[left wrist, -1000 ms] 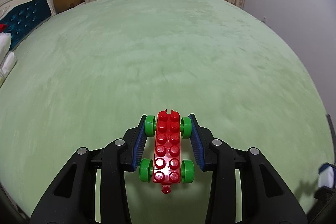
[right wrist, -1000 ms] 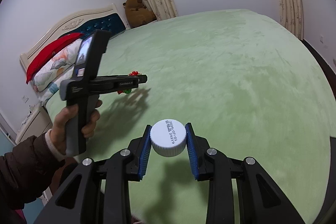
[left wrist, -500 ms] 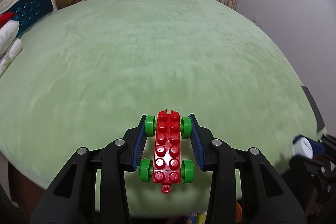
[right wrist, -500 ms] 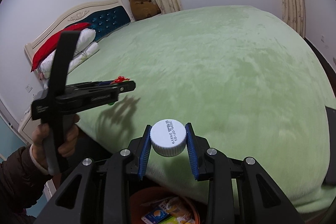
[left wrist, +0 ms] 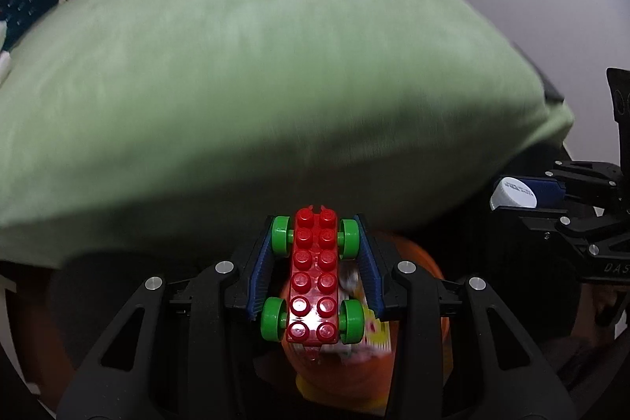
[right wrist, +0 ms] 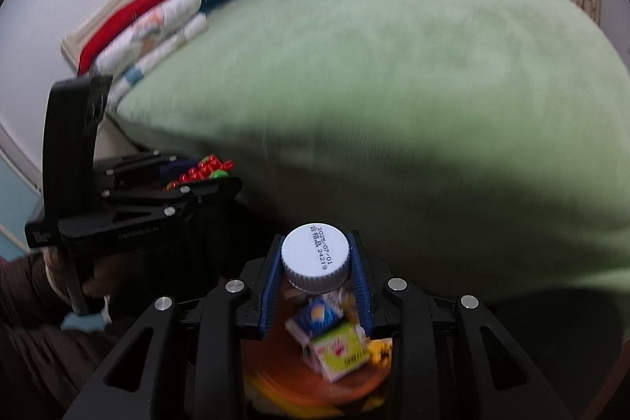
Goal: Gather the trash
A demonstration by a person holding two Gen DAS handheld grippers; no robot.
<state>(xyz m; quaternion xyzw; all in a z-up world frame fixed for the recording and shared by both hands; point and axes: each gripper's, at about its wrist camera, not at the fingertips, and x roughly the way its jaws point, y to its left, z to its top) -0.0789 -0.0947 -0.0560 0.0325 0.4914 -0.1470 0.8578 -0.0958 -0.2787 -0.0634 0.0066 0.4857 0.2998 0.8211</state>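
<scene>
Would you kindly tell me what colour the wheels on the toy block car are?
Green, on a red studded body; the toy block car shows best in the left wrist view.

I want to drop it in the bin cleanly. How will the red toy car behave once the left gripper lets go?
The toy car looks like stiff moulded plastic, so it should fall without flexing. It is probably light for its size. Its green wheels may let it roll or bounce off the boxes in the orange bin.

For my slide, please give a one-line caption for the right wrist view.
Right gripper holds a white-capped bottle above an orange bin holding small cartons.
</scene>
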